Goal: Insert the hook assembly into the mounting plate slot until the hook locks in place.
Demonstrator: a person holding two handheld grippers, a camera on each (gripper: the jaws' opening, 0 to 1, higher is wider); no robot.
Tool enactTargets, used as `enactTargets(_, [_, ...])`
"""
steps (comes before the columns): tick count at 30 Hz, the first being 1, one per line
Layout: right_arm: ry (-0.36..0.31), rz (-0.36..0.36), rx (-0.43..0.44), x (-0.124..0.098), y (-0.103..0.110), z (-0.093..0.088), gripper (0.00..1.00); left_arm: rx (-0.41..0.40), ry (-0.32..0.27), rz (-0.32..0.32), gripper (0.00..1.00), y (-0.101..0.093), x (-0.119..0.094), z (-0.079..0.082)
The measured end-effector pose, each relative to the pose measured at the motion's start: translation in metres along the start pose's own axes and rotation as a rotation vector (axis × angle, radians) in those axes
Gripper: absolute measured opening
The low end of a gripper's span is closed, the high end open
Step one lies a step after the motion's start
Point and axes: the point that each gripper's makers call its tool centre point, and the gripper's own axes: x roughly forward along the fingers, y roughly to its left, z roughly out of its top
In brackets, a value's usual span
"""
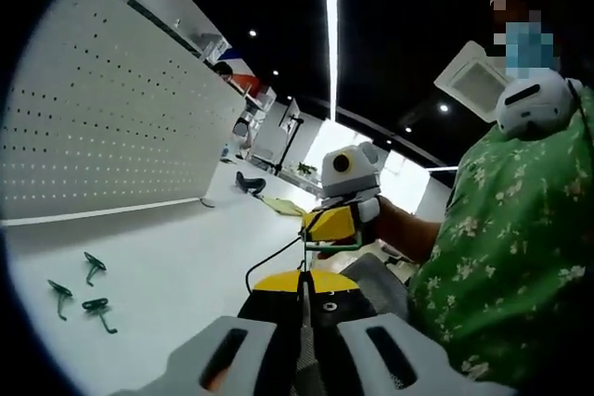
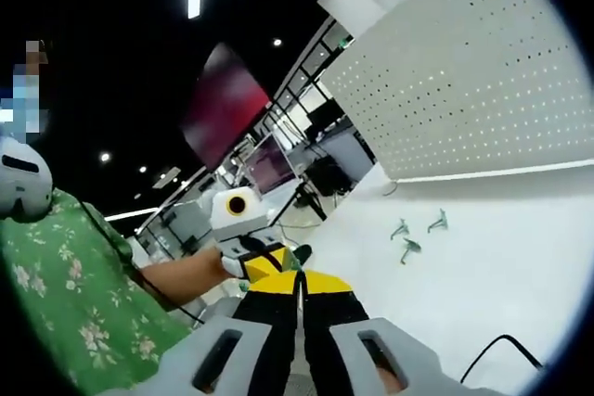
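My left claw [image 1: 303, 299] and right claw [image 2: 299, 296] are both clenched, grasping nothing. Three green hooks [image 1: 82, 290] lie on the white tabletop [image 1: 186, 257] near the pegboard [image 1: 111, 127].

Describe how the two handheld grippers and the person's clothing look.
Each gripper has black jaws with yellow tips on a light grey body: left gripper, right gripper. A black cable trails on the white table. The person wears a green floral shirt.

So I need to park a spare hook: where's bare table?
Bare white table runs between the three green hooks and the pegboard foot, and again nearer than the hooks toward the black cable. It is crowded around the hooks and where both tools meet.
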Motion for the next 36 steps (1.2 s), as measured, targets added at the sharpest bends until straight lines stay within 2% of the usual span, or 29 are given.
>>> enactTargets(3, [-0.015,0.021,0.016,0.000,0.001,0.002,0.00,0.006,0.002,-0.008,0.02,-0.002,0.000,-0.001])
enactTargets(7, [-0.033,0.060,0.025,0.000,0.008,0.006,0.00,-0.030,-0.032,-0.042,0.02,-0.006,-0.002,0.003])
enactTargets(11, [-0.040,0.085,0.029,0.000,0.013,0.009,0.08,-0.046,-0.045,-0.067,0.02,-0.009,-0.002,0.005])
enactTargets(17, [-0.029,0.118,0.028,0.001,0.019,0.007,0.08,-0.059,-0.017,-0.124,0.02,-0.021,0.000,0.002])
enactTargets(26, [-0.011,0.176,0.081,0.003,0.029,0.003,0.03,-0.099,0.006,-0.157,0.02,-0.027,0.001,-0.003])
enactTargets(29, [0.004,0.165,0.094,0.003,0.026,0.002,0.03,-0.101,0.010,-0.152,0.02,-0.026,0.002,-0.004])
enactTargets(31, [-0.015,0.141,0.102,0.003,0.022,0.005,0.02,-0.096,-0.004,-0.129,0.02,-0.023,0.003,-0.001])
enactTargets(34, [-0.066,0.085,0.137,0.000,0.009,0.013,0.02,-0.044,-0.056,-0.058,0.03,-0.013,0.003,0.010])
enactTargets(36, [-0.098,0.067,0.157,-0.002,0.004,0.019,0.02,0.012,-0.045,0.005,0.04,-0.006,0.003,0.012])
